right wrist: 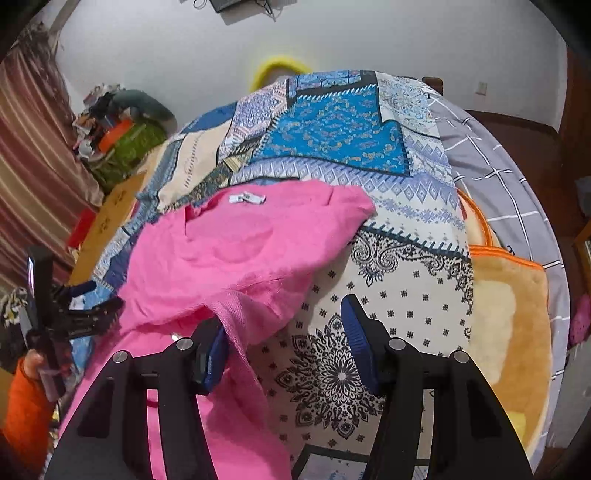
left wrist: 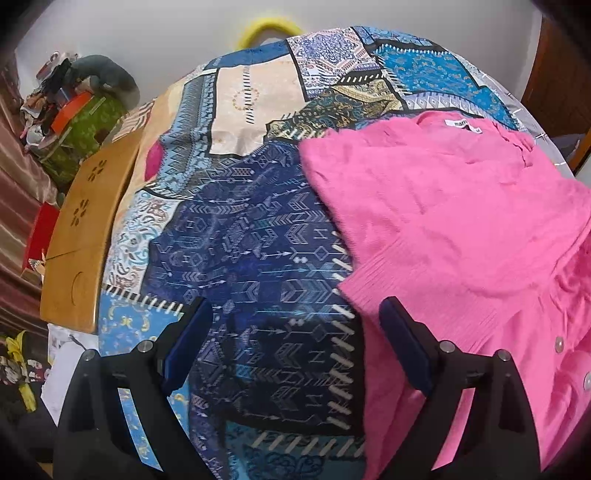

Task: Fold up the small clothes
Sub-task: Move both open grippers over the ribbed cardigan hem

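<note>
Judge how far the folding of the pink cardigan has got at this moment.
Early. The pink cardigan lies spread and rumpled on the patchwork bedspread, with no neat fold visible. The right gripper is open beside its ribbed cuff; the left gripper is open and empty. Nearly all the folding remains.

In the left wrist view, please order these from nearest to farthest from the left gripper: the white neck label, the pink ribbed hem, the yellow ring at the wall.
From the left gripper:
1. Pink ribbed hem, just past the right finger.
2. White neck label, at the far end of the pink garment, upper right.
3. Yellow ring, beyond the bed's far edge, top centre.
</note>
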Motion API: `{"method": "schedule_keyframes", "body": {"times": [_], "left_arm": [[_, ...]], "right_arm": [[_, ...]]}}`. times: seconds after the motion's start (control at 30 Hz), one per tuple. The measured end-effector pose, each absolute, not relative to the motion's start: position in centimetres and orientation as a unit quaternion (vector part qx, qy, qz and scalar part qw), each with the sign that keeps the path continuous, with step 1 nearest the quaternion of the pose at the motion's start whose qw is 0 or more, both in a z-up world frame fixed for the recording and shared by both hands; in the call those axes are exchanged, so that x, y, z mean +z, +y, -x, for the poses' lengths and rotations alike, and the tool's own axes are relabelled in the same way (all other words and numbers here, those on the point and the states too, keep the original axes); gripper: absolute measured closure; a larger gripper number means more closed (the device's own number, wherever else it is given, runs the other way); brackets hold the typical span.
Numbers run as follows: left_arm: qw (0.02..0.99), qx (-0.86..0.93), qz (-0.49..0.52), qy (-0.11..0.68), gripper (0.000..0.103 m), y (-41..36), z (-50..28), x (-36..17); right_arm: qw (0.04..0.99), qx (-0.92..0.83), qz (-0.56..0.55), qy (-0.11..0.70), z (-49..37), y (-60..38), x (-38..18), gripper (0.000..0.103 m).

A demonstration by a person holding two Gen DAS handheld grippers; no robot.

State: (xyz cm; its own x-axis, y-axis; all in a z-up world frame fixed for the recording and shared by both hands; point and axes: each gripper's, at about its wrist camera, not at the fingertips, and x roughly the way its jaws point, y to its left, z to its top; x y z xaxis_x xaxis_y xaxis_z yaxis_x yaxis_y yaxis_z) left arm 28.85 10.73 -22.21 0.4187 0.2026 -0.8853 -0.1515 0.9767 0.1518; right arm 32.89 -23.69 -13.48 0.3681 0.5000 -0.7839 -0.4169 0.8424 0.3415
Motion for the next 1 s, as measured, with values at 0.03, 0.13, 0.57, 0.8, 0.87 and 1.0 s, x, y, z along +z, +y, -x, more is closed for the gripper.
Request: {"method": "schedule_keyframes", "body": {"times": [0.03,0.13,0.57,0.8,0.87,1.0], "left_arm": [[0.844,0.104,-0.022,0.526,0.011,10.9,-28.7,-21.9],[0.852,0.091,-0.005,0.515,0.011,11.2,-28.4,-21.0],[0.85,0.074,-0.003,0.522,0.011,9.7,-26.8,-20.5],[0.841,0.057,0.017,0.537,0.011,9.6,-24.0,-20.5],[0.836,0.055,0.028,0.545,0.011,9.6,-23.0,-21.0],[0.824,0.048,0.048,0.562,0.011,9.7,-21.1,-22.2]], "right_arm": [[0.827,0.277,-0.04,0.487,-32.9,-23.8,-13.3,0.05],[0.83,0.275,-0.029,0.484,-32.7,-23.9,-13.0,0.05],[0.815,0.258,-0.03,0.518,-29.5,-26.8,-14.1,0.044],[0.799,0.259,-0.029,0.542,-26.6,-27.0,-15.6,0.039],[0.793,0.262,-0.029,0.55,-25.6,-26.9,-16.3,0.039],[0.782,0.267,-0.037,0.562,-24.0,-26.6,-17.5,0.039]]}}
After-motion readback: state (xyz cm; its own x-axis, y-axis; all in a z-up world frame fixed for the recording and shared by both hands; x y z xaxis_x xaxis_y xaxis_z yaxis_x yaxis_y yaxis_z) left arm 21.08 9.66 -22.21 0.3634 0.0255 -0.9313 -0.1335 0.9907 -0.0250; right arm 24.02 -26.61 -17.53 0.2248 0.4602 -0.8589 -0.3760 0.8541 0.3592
